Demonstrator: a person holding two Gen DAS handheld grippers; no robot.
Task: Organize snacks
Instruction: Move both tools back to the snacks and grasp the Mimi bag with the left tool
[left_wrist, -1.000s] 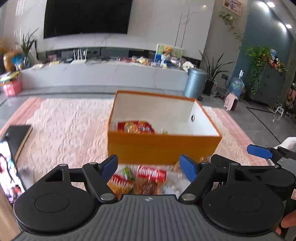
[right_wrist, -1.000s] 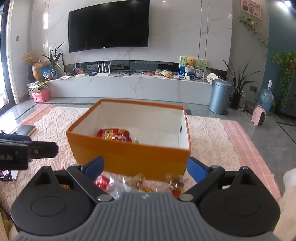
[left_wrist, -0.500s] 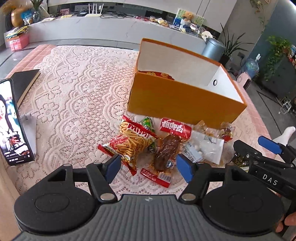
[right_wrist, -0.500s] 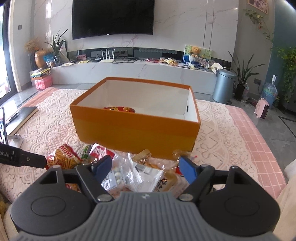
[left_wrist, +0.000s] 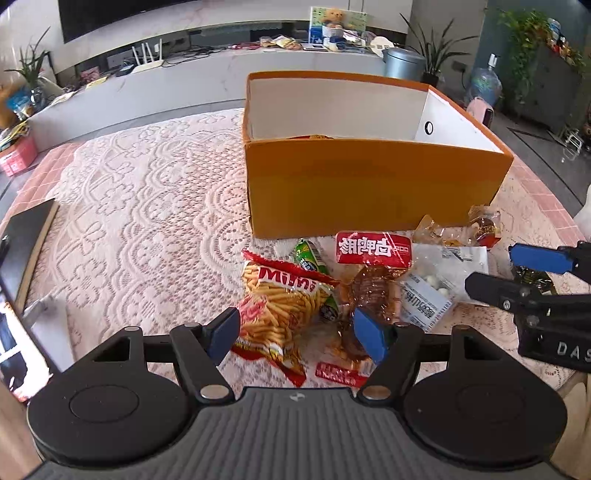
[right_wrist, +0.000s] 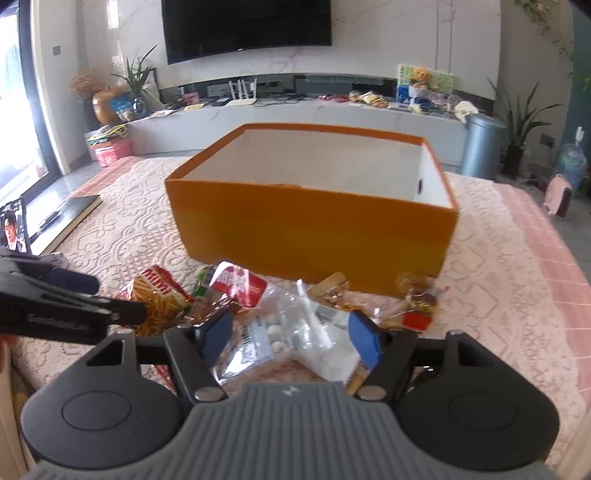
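Observation:
An open orange box (left_wrist: 369, 184) with white inside stands on the lace cloth; it also shows in the right wrist view (right_wrist: 314, 229). A pile of snacks lies in front of it: a red fries bag (left_wrist: 284, 299), a green packet (left_wrist: 310, 254), a red pack (left_wrist: 373, 249), a brown clear pack (left_wrist: 373, 291) and a clear bag of white balls (left_wrist: 439, 280). My left gripper (left_wrist: 295, 332) is open, low over the fries bag. My right gripper (right_wrist: 290, 338) is open over the clear bag (right_wrist: 280, 332).
A phone on a stand (right_wrist: 14, 229) and a dark book (left_wrist: 26, 240) sit at the left of the table. Small wrapped candies (right_wrist: 421, 299) lie by the box's right corner. A TV bench (right_wrist: 295, 110) and a bin (right_wrist: 484, 144) stand beyond.
Both grippers have dropped and tilted down from box height to just above the snack pile. Both stay open and empty.

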